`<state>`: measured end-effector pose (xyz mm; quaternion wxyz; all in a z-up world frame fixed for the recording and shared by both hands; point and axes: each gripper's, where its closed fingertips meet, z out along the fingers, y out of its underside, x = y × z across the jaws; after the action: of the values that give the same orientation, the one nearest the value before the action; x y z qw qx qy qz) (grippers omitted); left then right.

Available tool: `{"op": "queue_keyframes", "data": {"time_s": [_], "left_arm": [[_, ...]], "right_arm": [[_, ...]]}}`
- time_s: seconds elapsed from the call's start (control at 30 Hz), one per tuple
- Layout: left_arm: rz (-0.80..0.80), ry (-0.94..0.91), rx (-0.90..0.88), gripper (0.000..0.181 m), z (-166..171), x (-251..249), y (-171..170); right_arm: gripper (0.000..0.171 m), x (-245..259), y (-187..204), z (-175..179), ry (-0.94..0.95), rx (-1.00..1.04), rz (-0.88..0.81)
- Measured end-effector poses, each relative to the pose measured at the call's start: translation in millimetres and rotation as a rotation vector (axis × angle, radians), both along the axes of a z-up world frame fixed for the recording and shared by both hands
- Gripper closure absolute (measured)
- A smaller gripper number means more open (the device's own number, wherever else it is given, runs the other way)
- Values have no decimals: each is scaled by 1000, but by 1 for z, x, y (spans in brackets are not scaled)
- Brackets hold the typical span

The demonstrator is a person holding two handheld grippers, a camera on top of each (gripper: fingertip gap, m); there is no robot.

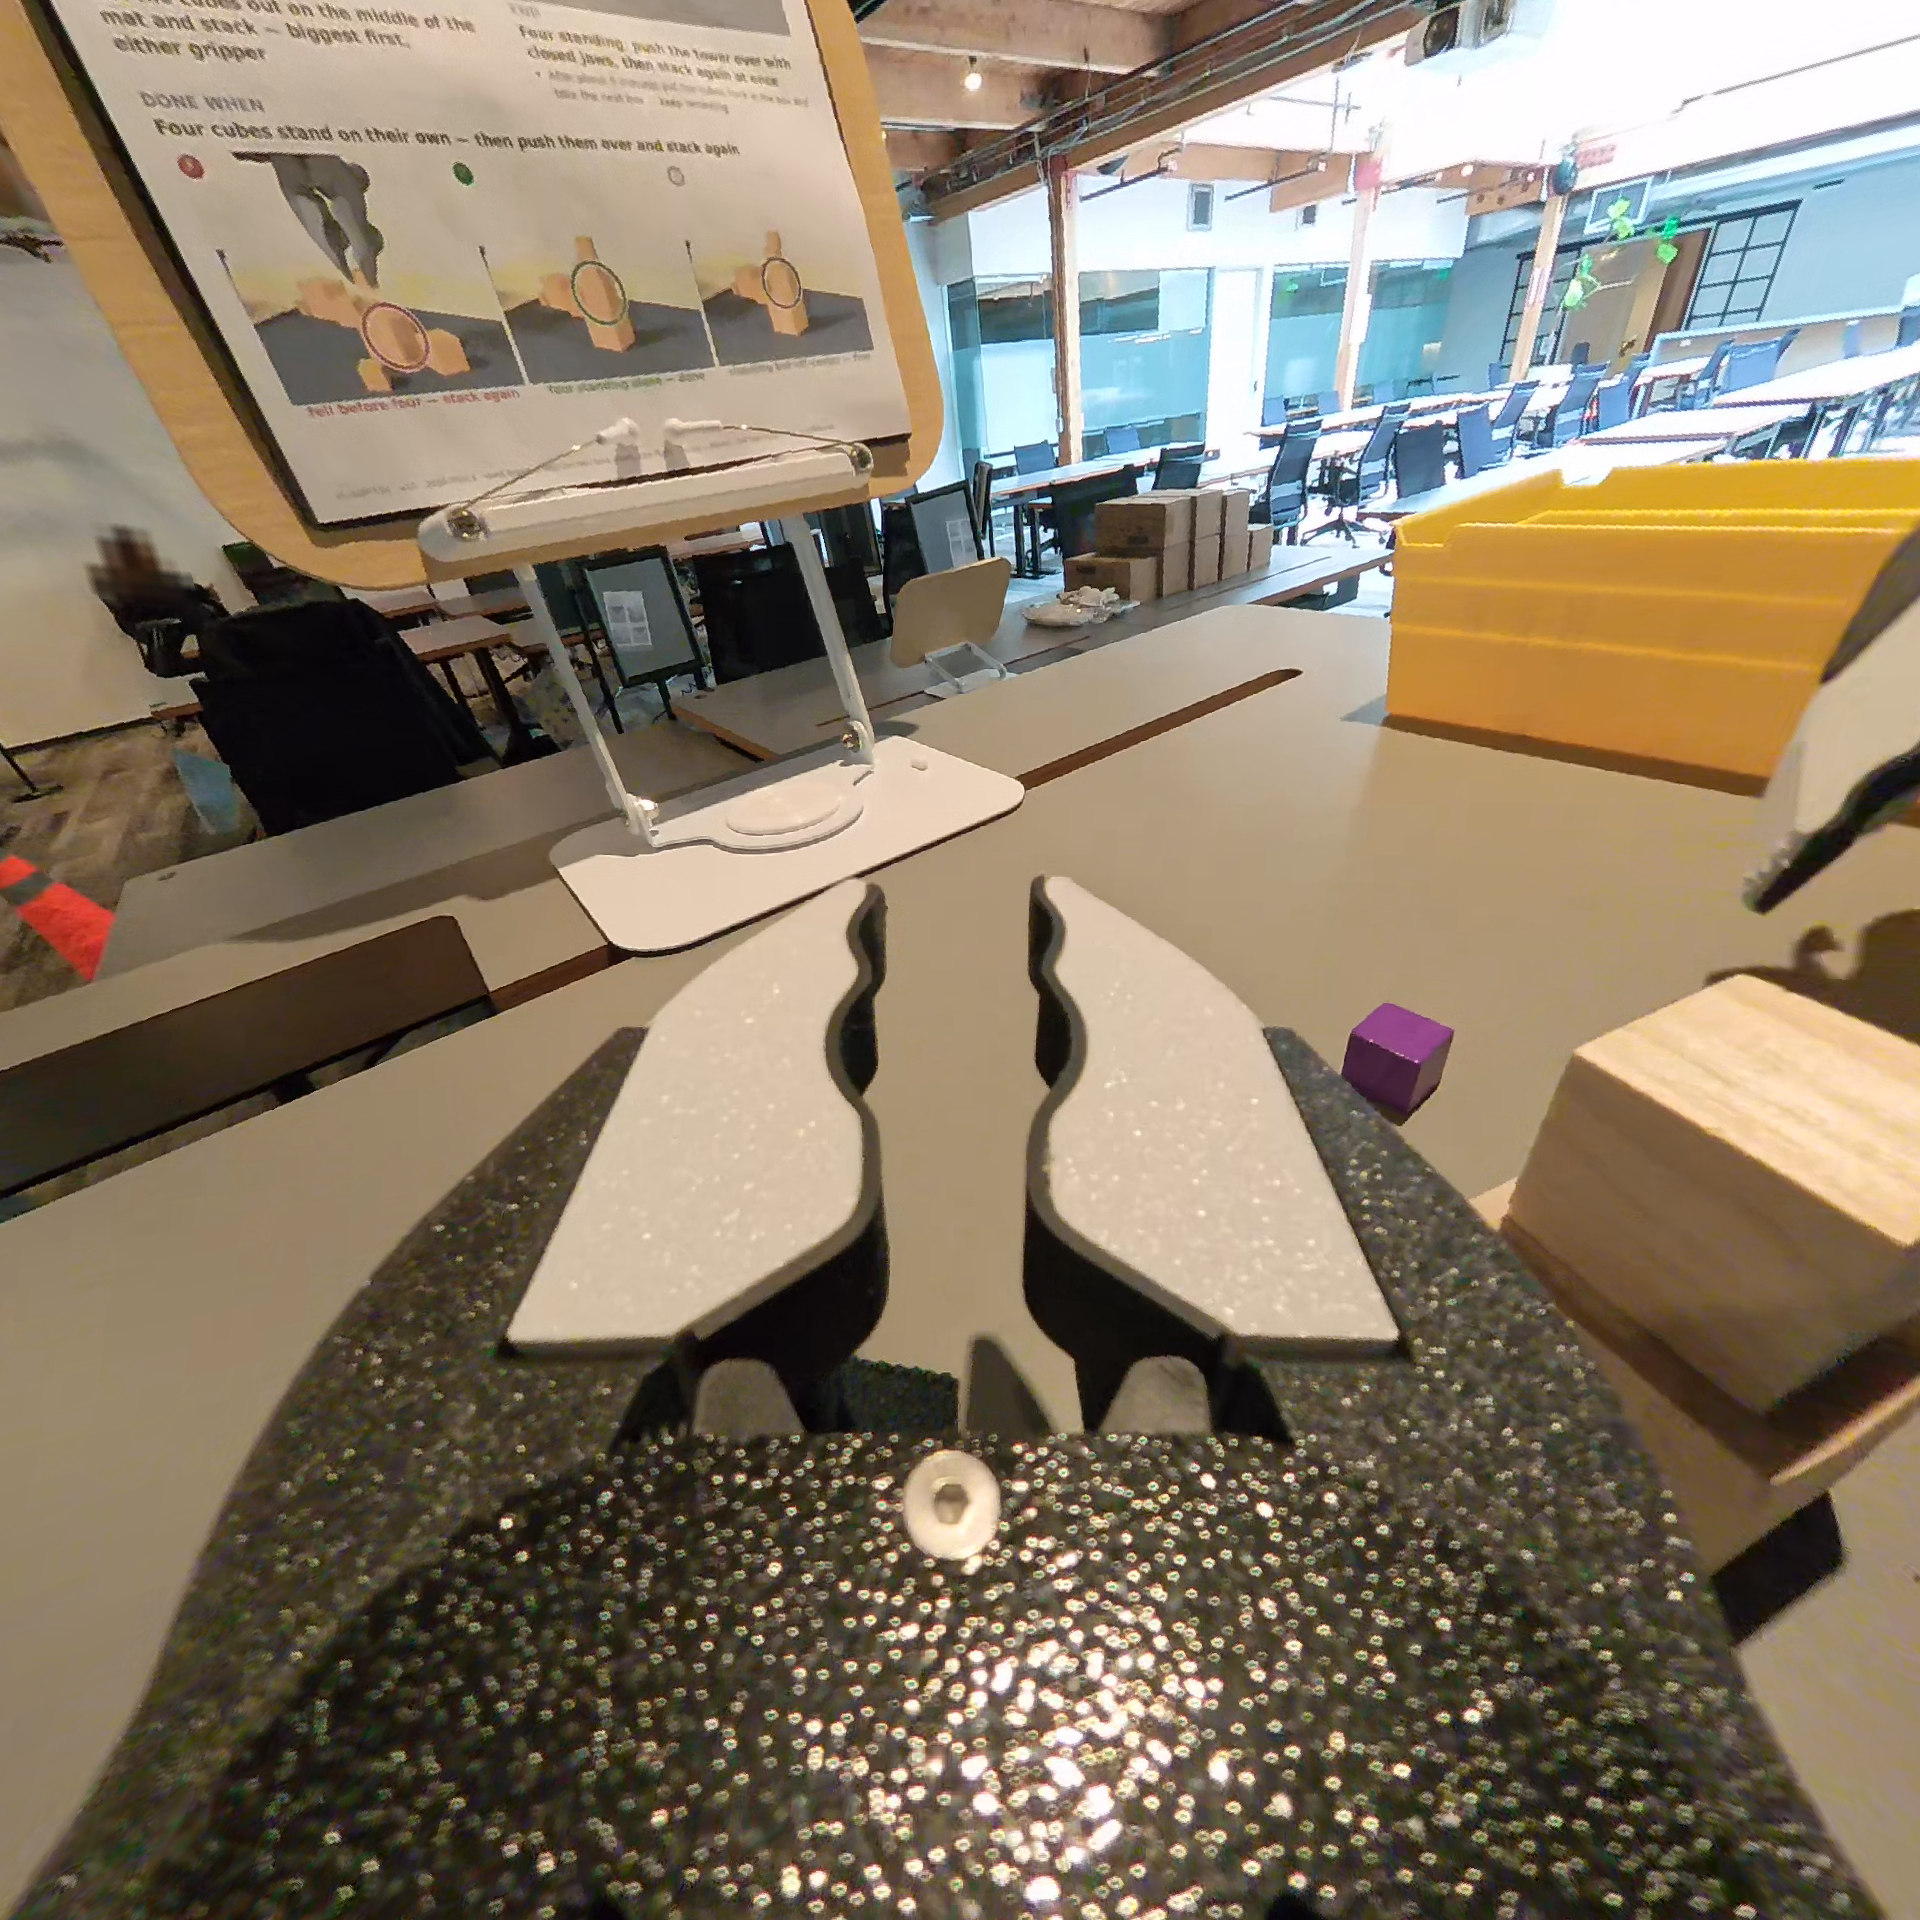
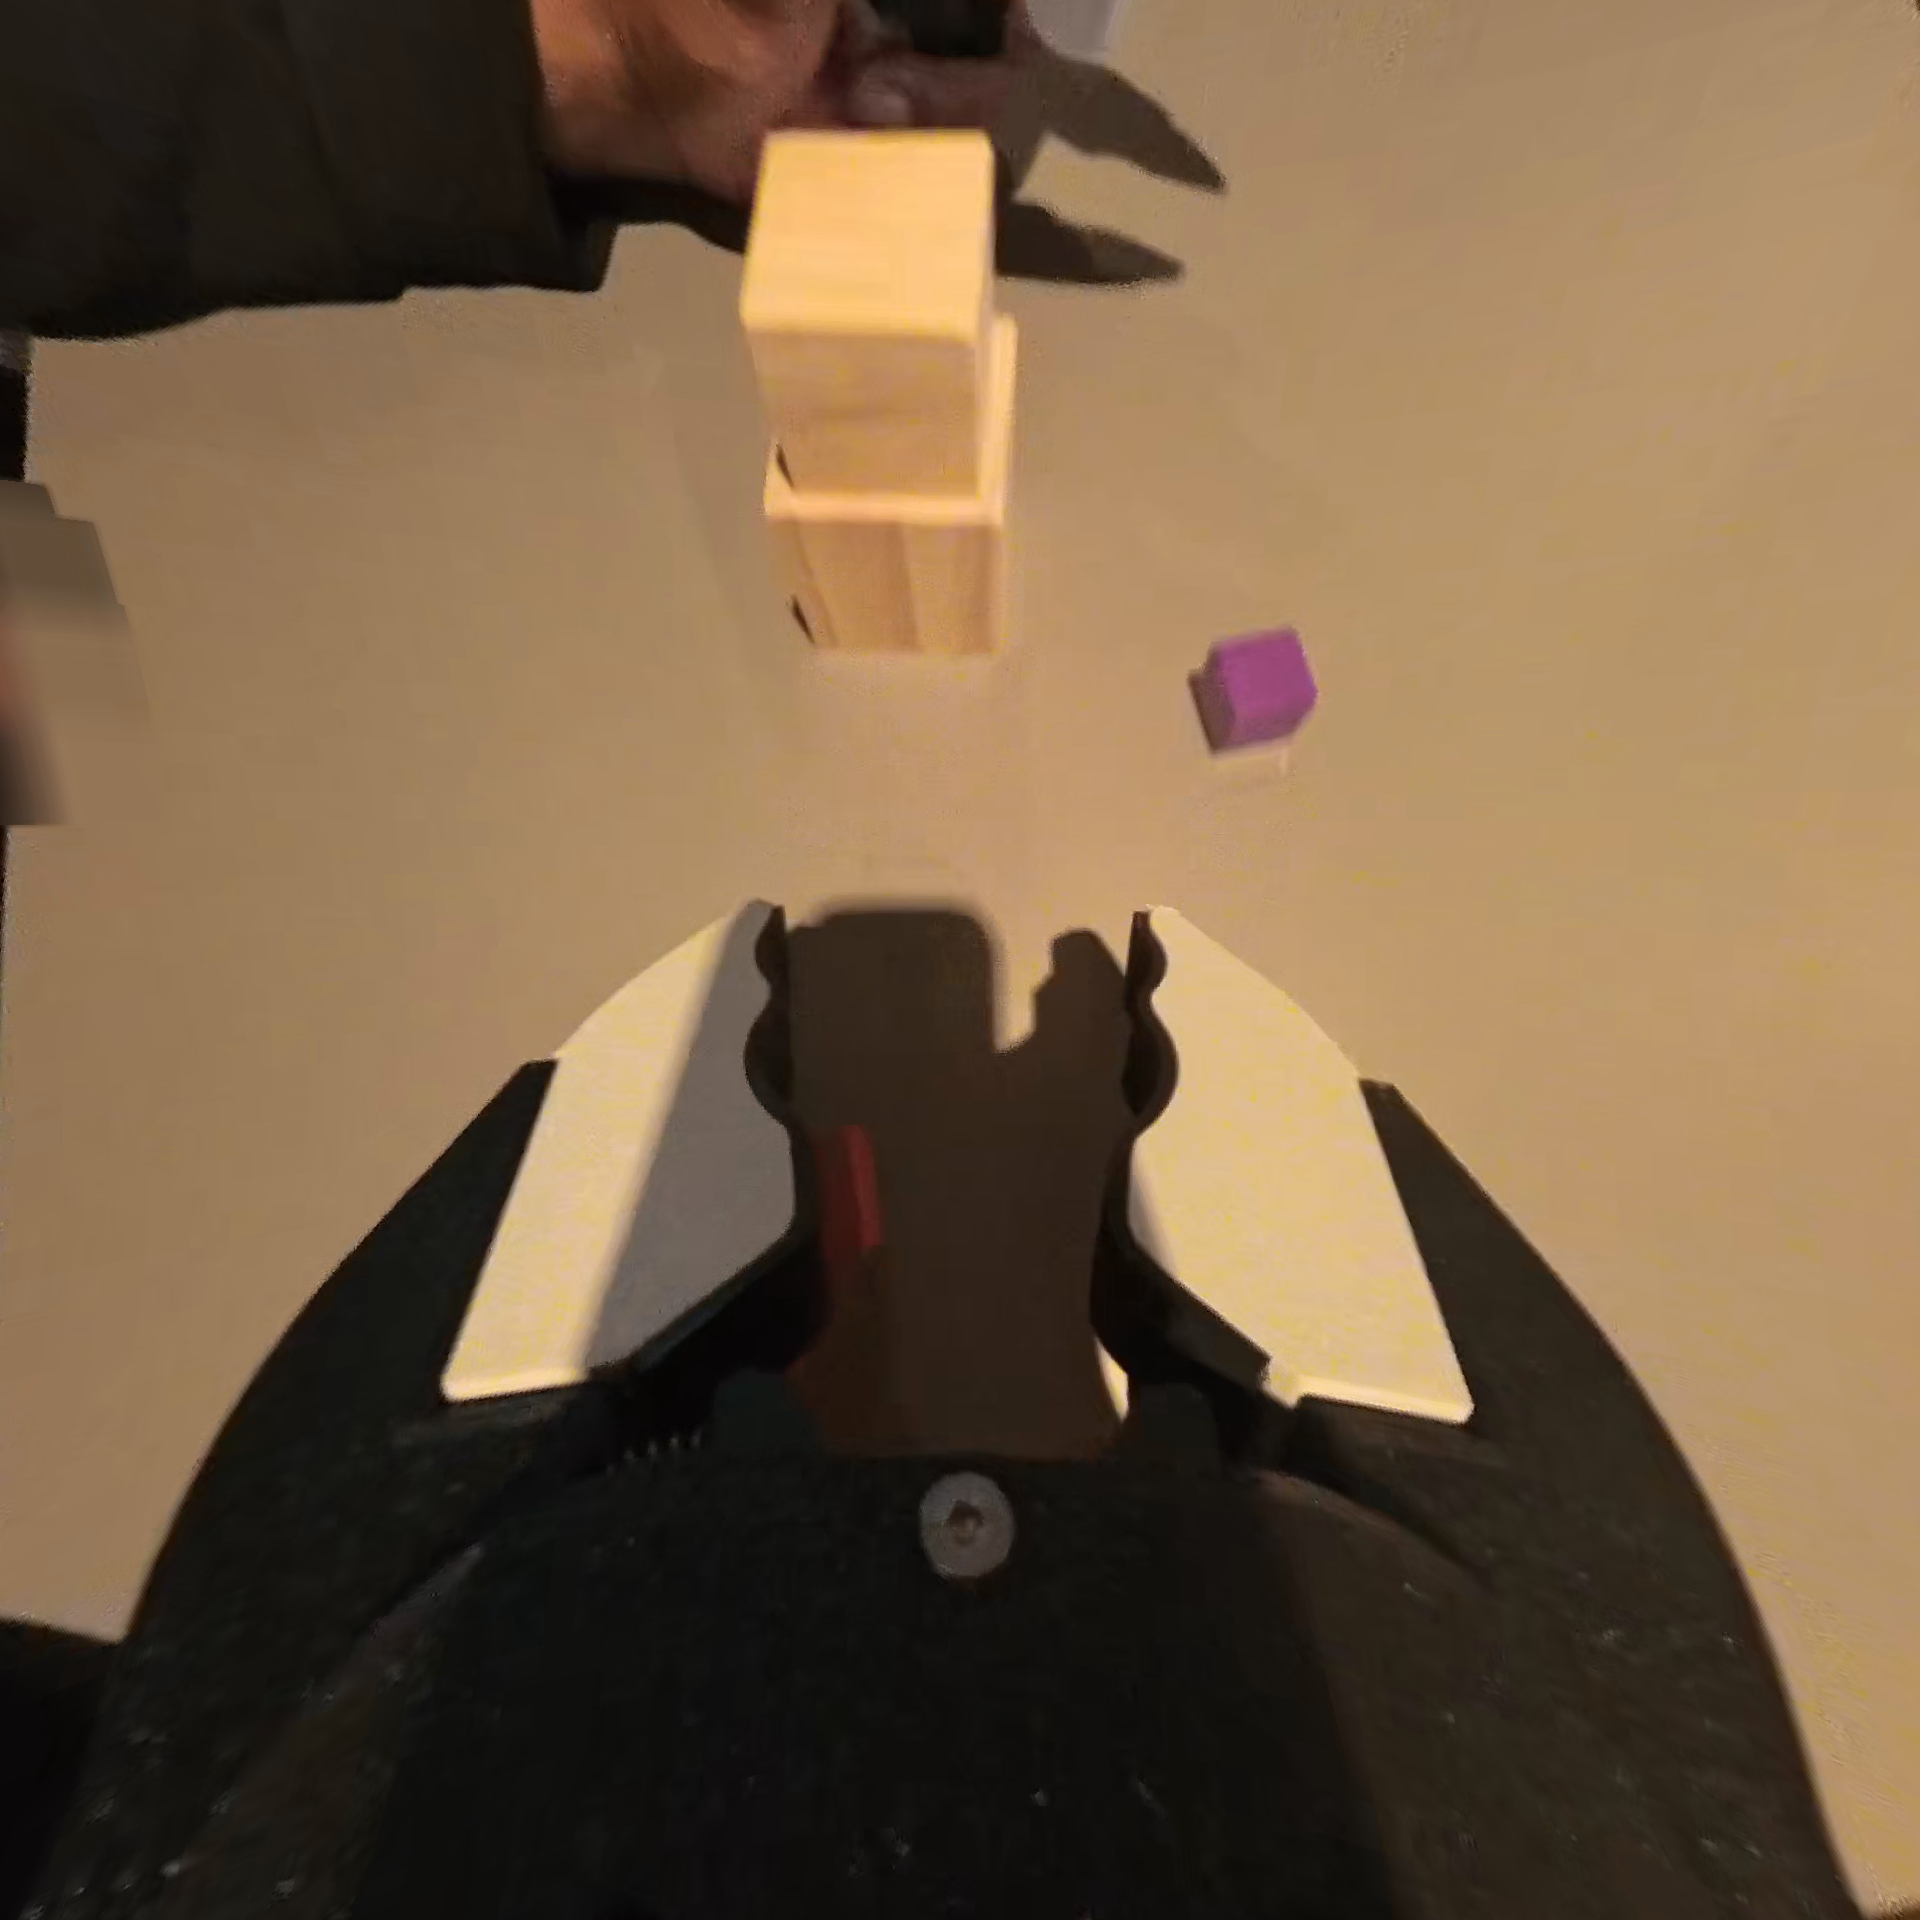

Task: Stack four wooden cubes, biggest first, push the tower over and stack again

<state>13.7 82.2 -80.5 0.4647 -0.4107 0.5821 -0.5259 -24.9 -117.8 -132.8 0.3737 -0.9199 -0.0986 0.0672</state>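
Observation:
Two plain wooden cubes stand stacked on the tan table: the smaller one [image 2: 868,239] sits on the larger one [image 2: 894,561], shifted toward one edge. In the left wrist view the stack's upper cube [image 1: 1714,1174] is at the right edge. A small purple cube [image 2: 1252,686] [image 1: 1397,1055] lies on the table beside the stack. My right gripper [image 2: 956,920] is open above the table, short of the stack. A small red thing [image 2: 852,1195] shows in shadow between its fingers, near the left one. My left gripper [image 1: 956,904] is open and empty, left of the stack.
A white stand [image 1: 790,821] holding an instruction sheet stands ahead of the left gripper. Stacked yellow bins [image 1: 1621,623] sit at the back right. The right gripper [image 1: 1849,769] hangs above the stack. A hand [image 2: 675,104] and the left gripper show beyond the stack. There is about 20 centimetres between the tips of the two grippers. The small purple cube [image 2: 1252,686] lies around 8 centimetres away from my right fingertips. It turns up in the left wrist view [image 1: 1430,1042] as well.

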Motion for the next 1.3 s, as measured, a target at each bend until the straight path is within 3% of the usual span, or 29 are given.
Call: {"op": "queue_keyframes", "data": {"time_s": [0.1, 0.27, 0.5, 0.63, 0.8, 1.07, 1.3], "left_arm": [[0, 0, -3, 156, 0, 0, 0], [-2, 15, 29, 156, -3, 2, -3], [0, 24, 34, 157, -4, 3, -3], [3, 28, 36, 157, -5, 3, -3], [6, 17, 42, 157, -4, 2, -3], [12, -5, 45, 158, -1, 0, -3], [10, 0, 25, 158, -1, 1, -1]], "right_arm": [[109, -3, -32, -9, 100, 123, -72], [119, -13, -63, -15, 91, 256, -137], [122, -16, -54, -30, -6, 172, -112], [136, -17, -49, -36, -47, 131, -103], [143, -16, -18, -16, -56, 173, -138], [144, -28, 69, 84, -34, 247, -191], [144, -39, 109, 73, -108, 76, -151]]}}
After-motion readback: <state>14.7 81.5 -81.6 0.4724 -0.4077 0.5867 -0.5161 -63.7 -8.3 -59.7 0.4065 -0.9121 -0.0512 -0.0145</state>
